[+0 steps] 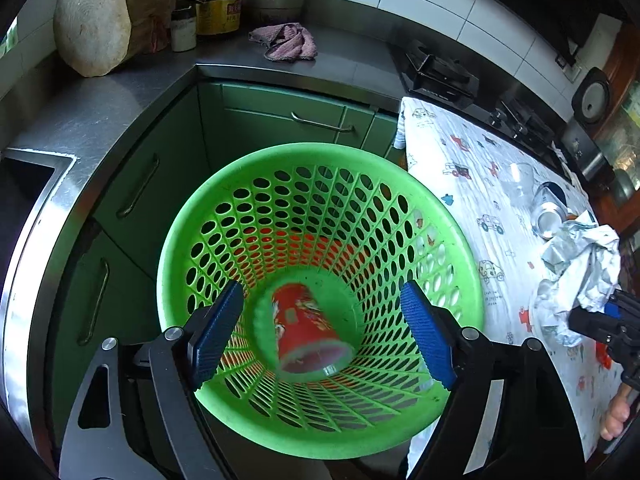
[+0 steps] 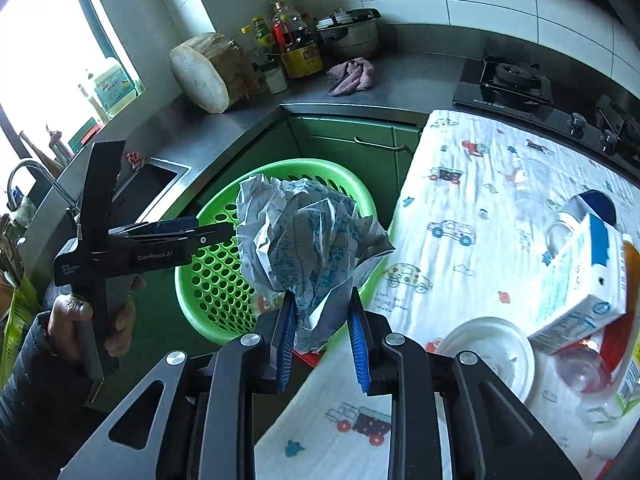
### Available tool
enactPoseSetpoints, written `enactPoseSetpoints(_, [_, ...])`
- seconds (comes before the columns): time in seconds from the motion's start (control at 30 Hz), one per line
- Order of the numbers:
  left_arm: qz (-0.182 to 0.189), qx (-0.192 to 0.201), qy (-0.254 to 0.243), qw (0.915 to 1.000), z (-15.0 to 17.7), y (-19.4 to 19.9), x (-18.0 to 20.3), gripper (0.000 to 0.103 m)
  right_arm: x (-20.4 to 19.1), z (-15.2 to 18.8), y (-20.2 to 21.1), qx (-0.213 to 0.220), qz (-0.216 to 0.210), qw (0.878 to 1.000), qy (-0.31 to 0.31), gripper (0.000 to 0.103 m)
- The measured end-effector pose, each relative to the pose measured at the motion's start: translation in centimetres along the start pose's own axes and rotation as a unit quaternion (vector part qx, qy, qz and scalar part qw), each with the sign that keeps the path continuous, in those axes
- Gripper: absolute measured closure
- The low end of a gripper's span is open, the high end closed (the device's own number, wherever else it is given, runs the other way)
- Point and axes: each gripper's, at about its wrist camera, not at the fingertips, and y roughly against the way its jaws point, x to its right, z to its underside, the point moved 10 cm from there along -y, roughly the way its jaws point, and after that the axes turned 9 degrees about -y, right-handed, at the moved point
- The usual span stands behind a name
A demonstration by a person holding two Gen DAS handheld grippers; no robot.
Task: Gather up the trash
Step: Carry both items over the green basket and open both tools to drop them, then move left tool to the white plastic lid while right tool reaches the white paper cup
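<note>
A green perforated basket (image 1: 192, 216) stands on the floor beside the table. In its bottom lies a red paper cup (image 1: 308, 328), on its side and blurred. My left gripper (image 1: 322, 286) hangs over the basket, open, with nothing between its blue pads. At the right edge of the left wrist view, my right gripper (image 1: 600, 312) carries crumpled paper (image 1: 580, 264). In the right wrist view my right gripper (image 2: 322, 296) is shut on this grey-white crumpled paper (image 2: 300, 236), held above the table's edge next to the basket (image 2: 216, 276). A hand (image 2: 72, 316) holds the left gripper (image 2: 224, 230) over the basket.
The table wears a cartoon-car cloth (image 2: 448, 208) with a milk carton (image 2: 584, 284), a white lid (image 2: 492, 352) and clear plastic cups on it. Green cabinets (image 1: 280, 116), a steel counter with a sink (image 1: 24, 188), a chopping block (image 1: 96, 24), a rag (image 1: 286, 42) and a stove (image 2: 508, 80) surround the basket.
</note>
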Motion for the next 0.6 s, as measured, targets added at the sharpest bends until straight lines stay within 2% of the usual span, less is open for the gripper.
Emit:
enactPoseSetpoints(0.27, [-0.008, 0.027, 0.022, 0.9994, 0.5, 2.9, -1.9, 0.020, -2.7, -0.9, -5.2, -0.027, 0.000, 0.999, 0.019, 0.066])
enactPoseSetpoints(0.33, [-0.012, 0.033, 0.028, 0.9990, 0.7, 3.6, -2.3, 0.020, -3.2, -0.8, -6.2, -0.036, 0.000, 0.999, 0.022, 0.055])
enactPoseSetpoints(0.37, [-0.012, 0.036, 0.031, 0.9988, 0.8, 3.9, -2.4, 0.019, -3.3, -0.9, -6.5, -0.036, -0.002, 0.999, 0.022, 0.044])
enactPoseSetpoints(0.4, [-0.014, 0.039, 0.032, 0.9986, 0.9, 4.2, -2.6, 0.019, -3.5, -1.0, -6.6, -0.032, -0.003, 0.999, 0.023, 0.038])
enactPoseSetpoints(0.47, [-0.017, 0.042, 0.034, 0.9984, 1.1, 4.7, -2.7, 0.019, -3.8, -1.1, -6.7, -0.028, -0.004, 0.999, 0.027, 0.033])
enactPoseSetpoints(0.6, [-0.017, 0.047, 0.034, 0.9982, 1.3, 5.4, -2.6, 0.019, -4.0, -1.1, -6.0, -0.019, -0.002, 0.999, 0.031, 0.030])
